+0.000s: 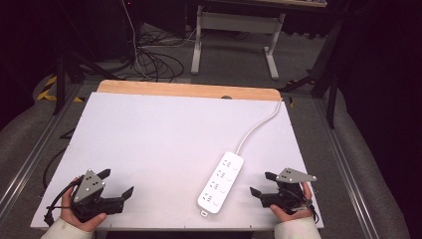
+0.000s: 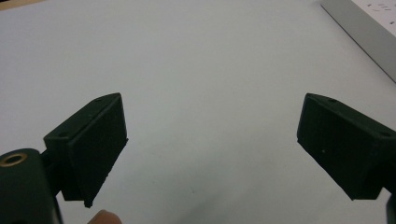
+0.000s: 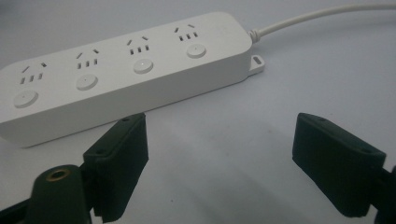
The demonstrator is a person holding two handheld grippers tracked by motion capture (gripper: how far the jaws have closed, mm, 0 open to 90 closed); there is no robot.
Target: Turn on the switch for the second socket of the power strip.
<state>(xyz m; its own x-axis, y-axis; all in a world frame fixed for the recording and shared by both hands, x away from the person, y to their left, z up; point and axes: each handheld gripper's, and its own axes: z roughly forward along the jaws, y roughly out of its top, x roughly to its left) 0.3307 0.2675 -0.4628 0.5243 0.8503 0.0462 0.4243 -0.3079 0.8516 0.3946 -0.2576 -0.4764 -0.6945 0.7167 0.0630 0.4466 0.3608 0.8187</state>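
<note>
A white power strip (image 1: 222,182) with several sockets and round buttons lies on the white table top (image 1: 159,144), right of centre near the front edge; its white cord (image 1: 259,124) runs to the back right. My right gripper (image 1: 263,184) rests just right of the strip, jaws wide open and empty, pointing left at it. In the right gripper view the power strip (image 3: 126,65) lies a short way beyond the open jaws (image 3: 219,154). My left gripper (image 1: 117,183) sits at the front left, open and empty. In the left gripper view its jaws (image 2: 212,140) frame bare table, with the strip's corner (image 2: 369,32) at the top right.
A wooden strip (image 1: 189,90) edges the table's far side. Beyond it are floor cables (image 1: 154,62) and a grey desk frame (image 1: 236,37). Metal rails (image 1: 30,159) run along both sides of the table.
</note>
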